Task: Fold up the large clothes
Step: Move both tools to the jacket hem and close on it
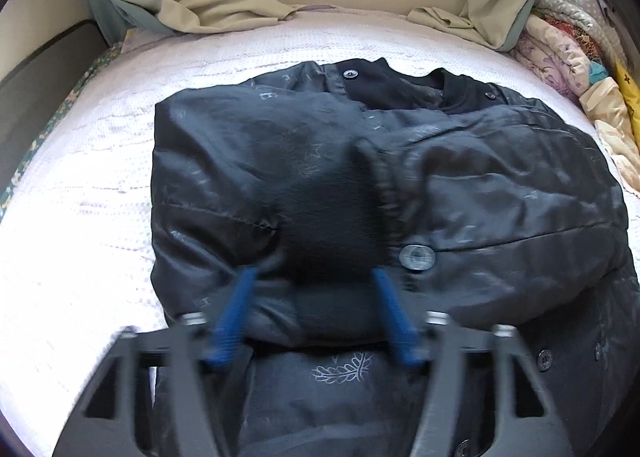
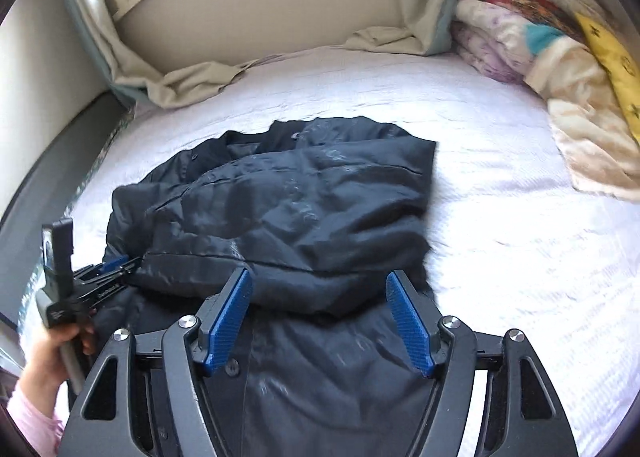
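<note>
Black jacket [image 1: 460, 185] lying partly folded mid-bed on white bedspread [image 1: 80, 217], hem end toward near edge of bed, collar toward far edge. Left view only: collar with snap buttons, big silver snap [image 1: 417, 257] just right of a dark blurred cuff bunched between the blue pads, leaf print below. Left tongs [image 1: 316, 309] spread wide, grasping nothing, blurred, hovering over jacket's near part. Right view only: left tongs [image 2: 110, 271] seen from the side at jacket's left edge, left hand [image 2: 48, 357] in pink sleeve on the handle; jacket's right side folded over, its right edge well short of bed's right edge. Right tongs [image 2: 320, 317] released too, pads apart over the folded hem, nothing between them. Around: beige curtain [image 2: 192, 81] bunched along bed's far edge, pile of floral bedding [image 2: 540, 53] in far right corner, yellow cloth [image 2: 612, 65] on top, shelf with dark items at upper left. Nothing blocking the jacket besides the tongs themselves.
</note>
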